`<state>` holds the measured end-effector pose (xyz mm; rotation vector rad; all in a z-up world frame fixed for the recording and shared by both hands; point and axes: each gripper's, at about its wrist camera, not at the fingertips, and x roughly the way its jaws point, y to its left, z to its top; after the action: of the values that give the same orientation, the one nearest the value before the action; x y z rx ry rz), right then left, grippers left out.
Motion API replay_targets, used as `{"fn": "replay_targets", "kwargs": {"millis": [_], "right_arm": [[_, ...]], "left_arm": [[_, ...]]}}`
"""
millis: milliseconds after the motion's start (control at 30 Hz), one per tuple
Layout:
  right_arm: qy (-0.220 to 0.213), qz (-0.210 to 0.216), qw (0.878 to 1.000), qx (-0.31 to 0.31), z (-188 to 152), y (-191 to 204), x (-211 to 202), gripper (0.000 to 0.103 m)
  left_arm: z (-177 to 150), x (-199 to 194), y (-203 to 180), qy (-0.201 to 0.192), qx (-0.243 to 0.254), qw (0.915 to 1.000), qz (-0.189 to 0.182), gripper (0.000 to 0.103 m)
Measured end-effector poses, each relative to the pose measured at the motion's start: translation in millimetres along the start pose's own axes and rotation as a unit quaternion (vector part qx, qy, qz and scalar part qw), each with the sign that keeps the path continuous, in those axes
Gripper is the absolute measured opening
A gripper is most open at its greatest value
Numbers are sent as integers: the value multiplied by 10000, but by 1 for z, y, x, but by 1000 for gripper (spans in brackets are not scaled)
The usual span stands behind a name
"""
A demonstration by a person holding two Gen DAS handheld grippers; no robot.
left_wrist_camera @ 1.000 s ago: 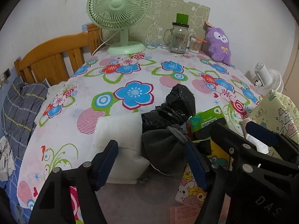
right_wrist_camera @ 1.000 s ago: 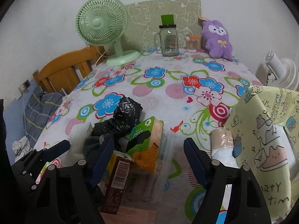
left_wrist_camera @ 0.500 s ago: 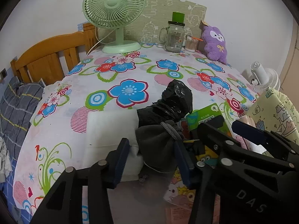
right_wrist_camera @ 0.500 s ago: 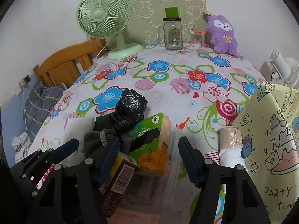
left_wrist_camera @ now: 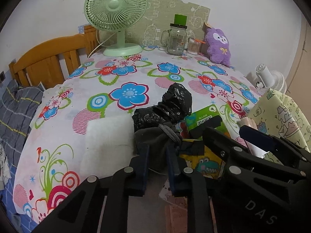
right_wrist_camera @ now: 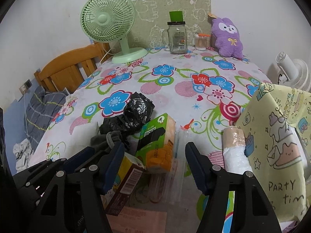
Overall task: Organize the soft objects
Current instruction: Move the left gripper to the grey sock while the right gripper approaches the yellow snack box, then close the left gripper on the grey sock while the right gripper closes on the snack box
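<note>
A grey drawstring pouch (left_wrist_camera: 153, 141) lies at the near edge of the flowered table (left_wrist_camera: 136, 73), against a crumpled black plastic bag (left_wrist_camera: 167, 106). My left gripper (left_wrist_camera: 157, 165) is shut on the pouch's near end, with fabric pinched between the blue pads. In the right wrist view the pouch (right_wrist_camera: 105, 137) and black bag (right_wrist_camera: 134, 114) sit left of a green and orange tissue pack (right_wrist_camera: 157, 141). My right gripper (right_wrist_camera: 155, 163) stands open around that pack, its pads apart from it. A purple plush (right_wrist_camera: 227, 36) leans on the far wall.
A white foam pad (left_wrist_camera: 108, 139) lies left of the pouch. A yellow gift bag (right_wrist_camera: 276, 136) stands at the right with a beige roll (right_wrist_camera: 233, 147) beside it. A green fan (right_wrist_camera: 108, 19), a glass jar (right_wrist_camera: 176, 38) and cotton swabs (right_wrist_camera: 200, 42) line the back. Cartoon-printed boxes (left_wrist_camera: 206, 163) sit under the grippers.
The left jaws have gone from wide apart to shut on the grey pouch. The right jaws narrowed a little around the tissue pack, then held.
</note>
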<state>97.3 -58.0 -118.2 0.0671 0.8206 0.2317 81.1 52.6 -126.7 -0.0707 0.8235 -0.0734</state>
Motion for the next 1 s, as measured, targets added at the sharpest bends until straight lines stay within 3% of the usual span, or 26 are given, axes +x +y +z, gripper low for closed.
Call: {"fn": "replay_targets", "kwargs": {"millis": [433,600,1000], "right_arm": [[2,14,10000,-86,-13,12,-15,69],[103,39,9999,-57,-17,17,-12,67],[382,158,9991,35,-21,24,4,45]], "left_arm": [[-13,-14,7,-34,-36,10000,85,11],[-17,-11,14,27,-71,9997,233,27],[-20,-1,14,211,65,9996,166,36]]}}
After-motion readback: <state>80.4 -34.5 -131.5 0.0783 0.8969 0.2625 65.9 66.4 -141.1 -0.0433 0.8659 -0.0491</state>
